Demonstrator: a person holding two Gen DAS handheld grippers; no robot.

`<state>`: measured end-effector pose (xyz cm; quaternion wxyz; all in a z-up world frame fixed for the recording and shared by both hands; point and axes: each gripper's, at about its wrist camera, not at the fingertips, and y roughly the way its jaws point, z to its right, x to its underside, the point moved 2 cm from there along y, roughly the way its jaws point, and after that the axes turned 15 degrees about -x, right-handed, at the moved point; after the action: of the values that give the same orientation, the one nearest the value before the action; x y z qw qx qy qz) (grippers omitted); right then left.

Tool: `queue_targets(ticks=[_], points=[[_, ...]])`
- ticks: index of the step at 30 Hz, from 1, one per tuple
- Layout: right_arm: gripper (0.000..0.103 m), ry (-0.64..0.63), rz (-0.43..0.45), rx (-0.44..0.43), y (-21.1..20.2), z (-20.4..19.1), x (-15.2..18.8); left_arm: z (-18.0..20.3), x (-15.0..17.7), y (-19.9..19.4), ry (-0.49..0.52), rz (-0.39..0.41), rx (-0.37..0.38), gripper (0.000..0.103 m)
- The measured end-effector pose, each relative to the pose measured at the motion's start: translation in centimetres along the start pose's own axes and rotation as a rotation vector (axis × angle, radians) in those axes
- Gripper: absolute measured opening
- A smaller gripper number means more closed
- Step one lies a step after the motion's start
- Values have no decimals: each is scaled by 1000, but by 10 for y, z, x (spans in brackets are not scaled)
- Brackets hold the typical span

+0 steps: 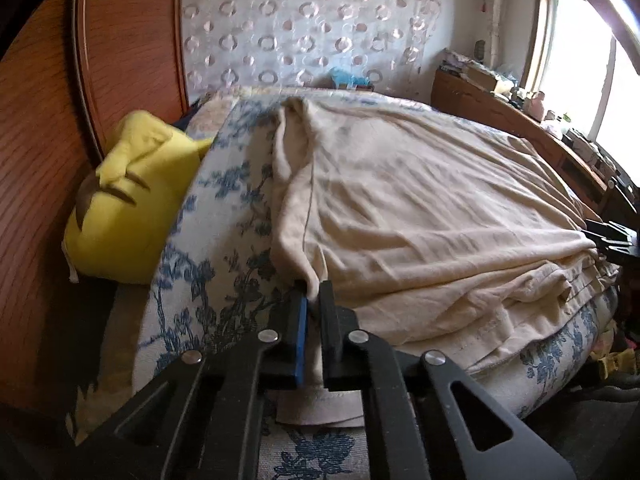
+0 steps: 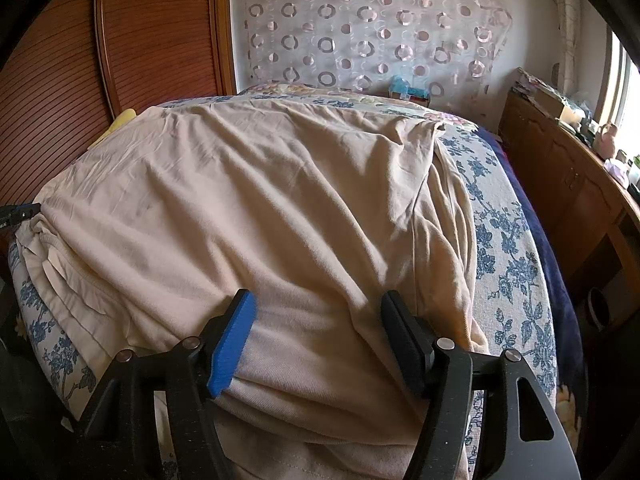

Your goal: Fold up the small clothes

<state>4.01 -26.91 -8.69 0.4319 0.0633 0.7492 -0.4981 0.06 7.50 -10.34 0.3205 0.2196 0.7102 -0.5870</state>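
A cream garment (image 1: 420, 208) lies spread on a bed with a blue-flowered cover (image 1: 224, 216). My left gripper (image 1: 314, 292) is shut on the garment's near left edge, cloth pinched between the blue pad and the black pad. In the right wrist view the same garment (image 2: 260, 200) fills the bed. My right gripper (image 2: 318, 308) is open, its jaws wide apart over the garment's near edge, cloth lying between them. The left gripper shows at the far left edge (image 2: 18, 214), and the right gripper at the far right of the left wrist view (image 1: 612, 236).
A yellow plush pillow (image 1: 128, 200) lies against the wooden headboard (image 1: 120, 40) on the left. A wooden cabinet (image 2: 560, 184) with clutter stands along the right under the window. A patterned curtain (image 2: 360, 32) hangs behind the bed.
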Motion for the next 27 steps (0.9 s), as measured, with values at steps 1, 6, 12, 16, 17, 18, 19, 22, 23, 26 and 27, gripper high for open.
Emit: queue_targets(ticks=[1,6,12,16,17,18,19,22,23,26,27], points=[[68,0,0,0,0,0,0,2,-3,-7,-3,30,15,6],[69,0,0,-1,0,0,0,13,-28,-38,-2,138,46,5],[69,1,2,-1,0,0,-1,34,-54,-54,33,210,102,5],[69,1,3,-2,-1,0,0,48,-67,-57,50,240,136,5],[69,1,3,-2,-1,1,0,52,-69,-58,53,246,143,5],[69,1,3,-2,-1,1,0,55,-71,-59,57,253,154,5],[69,1,4,-2,-1,1,0,61,-76,-61,63,261,167,5],[69,1,3,-3,-1,1,0,77,-88,-64,82,286,198,5],[69,1,2,-1,-1,0,-1,83,-93,-67,87,298,212,5],[69,3,-7,-6,-1,0,-2,104,-113,-73,103,325,272,4],[69,9,-12,-5,-2,0,-3,109,-117,-74,109,329,284,4]])
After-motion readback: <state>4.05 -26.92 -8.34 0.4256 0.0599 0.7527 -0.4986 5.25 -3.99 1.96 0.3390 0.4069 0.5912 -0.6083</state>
